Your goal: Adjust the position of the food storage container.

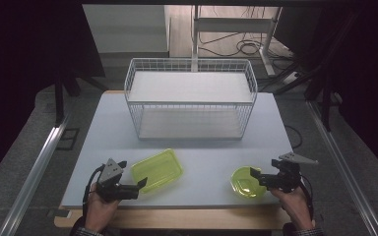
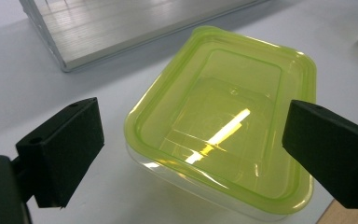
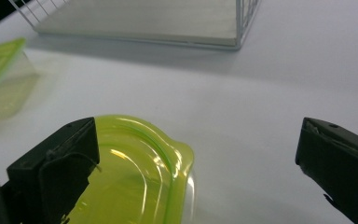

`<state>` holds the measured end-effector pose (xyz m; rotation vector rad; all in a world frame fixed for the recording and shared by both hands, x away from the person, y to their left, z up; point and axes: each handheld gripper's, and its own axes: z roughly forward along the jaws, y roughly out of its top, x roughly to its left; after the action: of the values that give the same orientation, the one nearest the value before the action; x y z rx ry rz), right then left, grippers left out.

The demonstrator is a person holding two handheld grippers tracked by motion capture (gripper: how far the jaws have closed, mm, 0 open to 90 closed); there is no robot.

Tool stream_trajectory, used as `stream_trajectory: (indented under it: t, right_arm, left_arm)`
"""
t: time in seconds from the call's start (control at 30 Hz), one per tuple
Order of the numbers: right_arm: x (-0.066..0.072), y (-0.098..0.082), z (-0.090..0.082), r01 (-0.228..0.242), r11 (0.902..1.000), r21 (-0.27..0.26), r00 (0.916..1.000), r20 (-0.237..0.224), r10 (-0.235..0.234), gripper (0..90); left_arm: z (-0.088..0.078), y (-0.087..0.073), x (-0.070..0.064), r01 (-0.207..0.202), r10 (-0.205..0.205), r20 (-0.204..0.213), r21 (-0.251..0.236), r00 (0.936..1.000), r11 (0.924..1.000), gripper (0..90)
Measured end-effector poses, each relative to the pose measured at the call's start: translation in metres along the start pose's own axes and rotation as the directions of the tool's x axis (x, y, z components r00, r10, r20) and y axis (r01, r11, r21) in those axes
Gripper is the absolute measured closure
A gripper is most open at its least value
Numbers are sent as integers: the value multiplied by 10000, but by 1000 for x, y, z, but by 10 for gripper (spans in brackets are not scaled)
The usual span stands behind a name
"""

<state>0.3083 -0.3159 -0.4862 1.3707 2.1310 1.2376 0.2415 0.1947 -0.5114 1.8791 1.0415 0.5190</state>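
Beside left hand-held gripper [image 1: 140, 186]: rectangular container [image 1: 157, 169], slantwise

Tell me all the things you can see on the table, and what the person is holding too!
White wire basket with a flat shelf: one, white, at the back middle of the table.
Rectangular yellow-green see-through plastic container with lid: one, yellow-green, front left of the table, just ahead of the left gripper.
Round yellow-green see-through plastic container: one, yellow-green, front right, beside the right gripper.
White table top: one, white, with a wooden edge at the front.
Cables and metal desk legs: a few, dark and white, on the floor behind the table.
Left gripper: one, black, jaws open, in the person's left hand.
Right gripper: one, black, jaws open, in the person's right hand.
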Motion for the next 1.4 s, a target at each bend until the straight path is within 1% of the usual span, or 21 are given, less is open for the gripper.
stream_trajectory:
  t: [0.07,0.17,0.3,0.4,0.47,0.63,0.67,0.7,0.73,0.83,0.93,0.97,1.0,1.03,1.07,1.2,1.23,1.3,1.33,1.37,1.4]
  right_arm:
    - [1,0,-1,104,9998,163,9999,-27,-104,0]
    - [3,1,-2,286,9993,247,9994,165,-290,10]
    - [5,2,-4,254,9992,302,9994,221,-261,73]
    - [5,2,-4,231,9991,358,9995,189,-238,93]
    - [6,2,-5,243,9991,361,9994,231,-252,145]
    - [10,6,-10,360,9992,162,9991,237,-364,277]
    - [10,6,-10,360,9992,162,9991,237,-364,277]
    - [11,6,-12,445,9989,138,9987,226,-448,310]
    - [13,7,-13,583,9982,170,9982,96,-585,370]
    - [16,7,-14,810,9962,318,9966,-158,-806,477]
    - [21,8,-15,1170,9919,486,9921,-502,-1146,575]
    - [23,9,-15,1295,9902,528,9904,-546,-1266,613]
    - [23,9,-15,1295,9902,528,9904,-546,-1266,613]
    - [27,9,-17,1511,9866,622,9865,-740,-1464,686]
    - [29,10,-18,1691,9841,546,9830,-822,-1643,727]
    - [38,10,-21,2077,9761,637,9727,-1194,-1992,864]
    - [41,10,-22,2130,9746,695,9705,-1300,-2029,889]
    - [45,9,-24,2268,9712,725,9656,-1471,-2145,892]
    - [45,9,-24,2268,9712,725,9656,-1471,-2145,892]
    - [50,8,-25,2415,9673,775,9605,-1612,-2269,893]
    - [52,7,-26,2422,9669,808,9595,-1676,-2263,894]
  left_arm:
    - [0,0,-1,-4,4,12,46,10000,10000,48]
    - [0,0,-1,-54,54,-33,2,10000,10000,43]
    - [0,-1,-2,-296,294,-128,-136,9995,9995,38]
    - [1,-1,-2,-341,339,-160,-131,9993,9993,35]
    - [1,-1,-2,-363,361,-156,-78,9992,9993,34]
    - [2,-1,-3,-417,417,-234,-16,9989,9991,32]
    - [2,-1,-3,-439,438,-261,-11,9987,9990,32]
    - [2,-1,-3,-444,444,-266,-7,9987,9990,32]
    - [2,-1,-3,-441,441,-273,-8,9987,9990,31]
    - [2,-1,-3,-472,472,-311,-3,9984,9989,31]
    - [2,-1,-3,-497,498,-332,34,9982,9988,30]
    - [2,-1,-3,-496,497,-334,41,9982,9988,29]
    - [2,-1,-3,-496,497,-334,41,9982,9988,29]
    - [2,-1,-3,-512,514,-349,51,9981,9987,28]
    - [3,-1,-3,-515,517,-349,50,9981,9987,28]
    - [2,-1,-3,-493,494,-377,29,9981,9988,26]
    - [2,-1,-3,-489,490,-380,37,9981,9988,26]
    - [2,-1,-3,-498,499,-399,44,9980,9987,26]
    - [2,-1,-3,-498,499,-399,44,9980,9987,26]
    - [3,-1,-3,-506,508,-404,50,9979,9987,26]
    - [3,-1,-3,-516,518,-406,68,9978,9986,26]
